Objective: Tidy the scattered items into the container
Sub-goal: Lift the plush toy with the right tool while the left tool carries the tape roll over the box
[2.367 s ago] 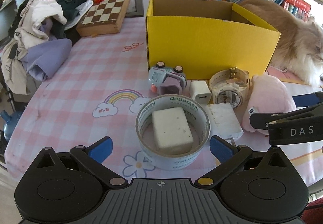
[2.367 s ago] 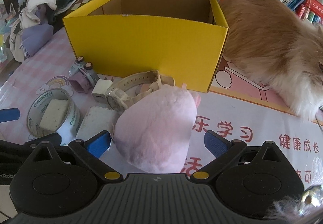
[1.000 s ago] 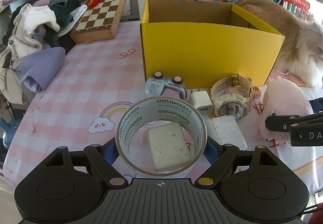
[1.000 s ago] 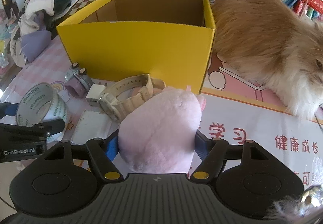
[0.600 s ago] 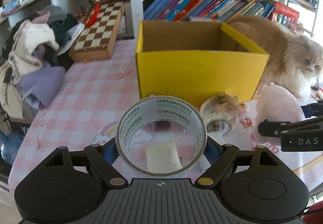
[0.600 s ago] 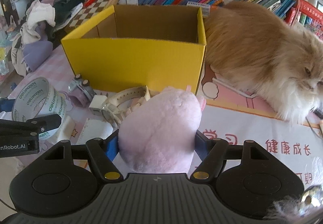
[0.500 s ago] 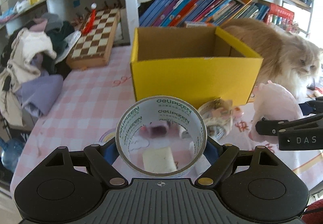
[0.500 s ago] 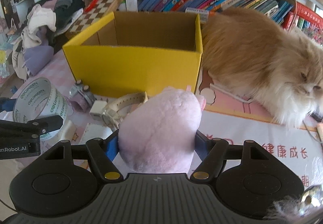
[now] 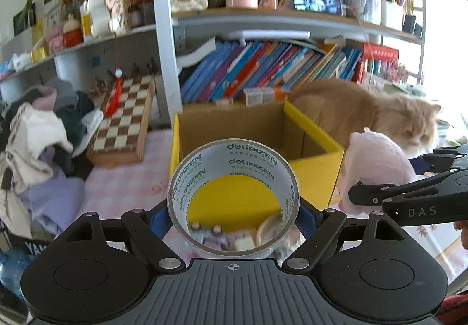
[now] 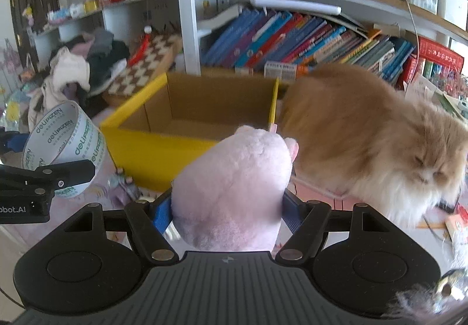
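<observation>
Since a second ago both loads are rising off the table toward the yellow box. The left gripper is clamping the stiff, light tape roll across its rim; the right gripper is squeezing the soft, yielding pink plush at its middle.

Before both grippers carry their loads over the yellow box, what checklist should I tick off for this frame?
1. Left gripper clamped on tape roll: ok.
2. Right gripper clamped on pink plush toy: ok.
3. Both items lifted off the table: ok.
4. Yellow box open on top: ok.
5. Box interior free of other items: cannot tell, floor partly hidden.
6. Cat away from the box: not ok, it is right beside it.
</observation>
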A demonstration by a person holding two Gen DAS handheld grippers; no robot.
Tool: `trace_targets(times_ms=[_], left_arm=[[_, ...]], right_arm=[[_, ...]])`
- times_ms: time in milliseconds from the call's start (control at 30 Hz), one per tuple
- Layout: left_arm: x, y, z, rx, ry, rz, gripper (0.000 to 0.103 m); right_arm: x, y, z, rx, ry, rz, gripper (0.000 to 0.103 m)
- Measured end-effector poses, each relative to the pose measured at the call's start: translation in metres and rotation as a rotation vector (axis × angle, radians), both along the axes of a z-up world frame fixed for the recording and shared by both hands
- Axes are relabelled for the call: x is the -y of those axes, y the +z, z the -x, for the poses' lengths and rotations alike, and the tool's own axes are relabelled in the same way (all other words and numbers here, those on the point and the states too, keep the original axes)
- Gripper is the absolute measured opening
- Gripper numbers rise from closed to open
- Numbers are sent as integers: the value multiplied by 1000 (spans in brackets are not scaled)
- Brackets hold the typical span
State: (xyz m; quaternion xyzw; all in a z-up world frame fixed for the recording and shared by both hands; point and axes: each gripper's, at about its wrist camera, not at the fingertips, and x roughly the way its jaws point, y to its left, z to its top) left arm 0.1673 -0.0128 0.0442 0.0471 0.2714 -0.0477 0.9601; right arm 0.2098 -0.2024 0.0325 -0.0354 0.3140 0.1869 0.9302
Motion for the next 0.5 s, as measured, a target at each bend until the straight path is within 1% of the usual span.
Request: trace_targets(times_ms=[200, 300, 400, 500], left_arm=[[7, 17, -13, 50, -16, -35, 85], [9, 26, -23, 63, -19, -35, 85], [11, 33, -38, 64, -21, -39, 85], [14, 40, -54, 80, -25, -64, 85]], right_arm=[[4, 21, -12, 64, 42, -27, 71], [5, 29, -20, 96, 71, -29, 71], [8, 37, -33, 119, 93, -37, 71], [8, 45, -49, 150, 119, -33, 71]])
